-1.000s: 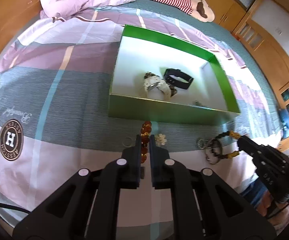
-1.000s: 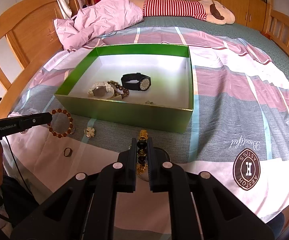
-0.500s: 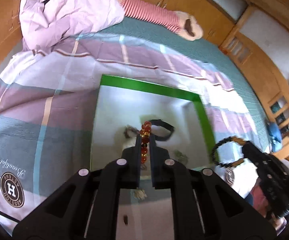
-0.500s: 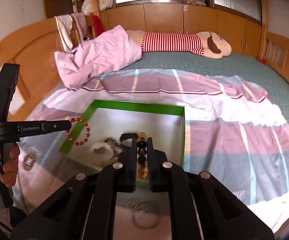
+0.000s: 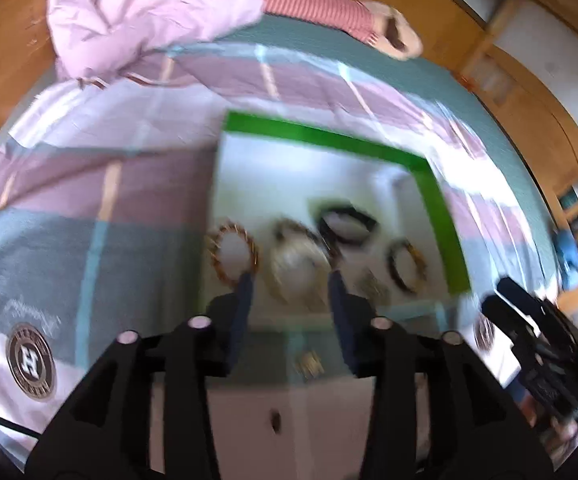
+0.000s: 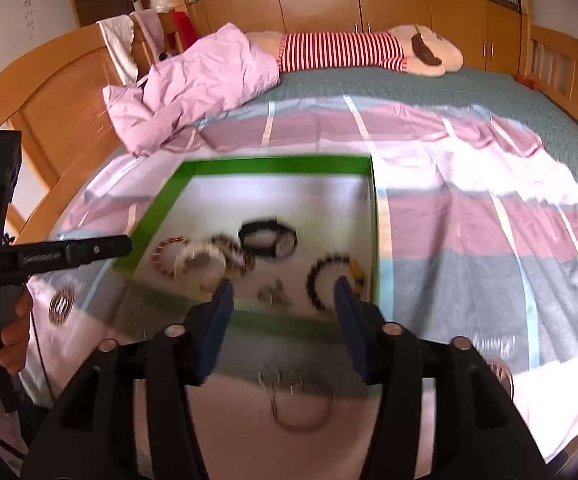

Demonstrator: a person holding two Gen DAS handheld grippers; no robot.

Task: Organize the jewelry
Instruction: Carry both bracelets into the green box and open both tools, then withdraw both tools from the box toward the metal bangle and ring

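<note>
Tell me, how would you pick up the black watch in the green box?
Grab the black watch by its band, coming from above. It lies as an open loop on the box floor, so one finger could go inside the loop and one outside. The white watch crowds its left side, so the right part looks easier.

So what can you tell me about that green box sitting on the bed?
The green box is a shallow, open rectangular tray, seemingly cardboard, with bright green walls and a plain white floor. It lies flat on the striped bedspread, no lid in sight. Inside lie a reddish-brown bead bracelet, a pale watch, a black watch, a dark-and-gold bead bracelet and a small blurred piece I cannot identify. Neither gripper touches it in these views.
</note>
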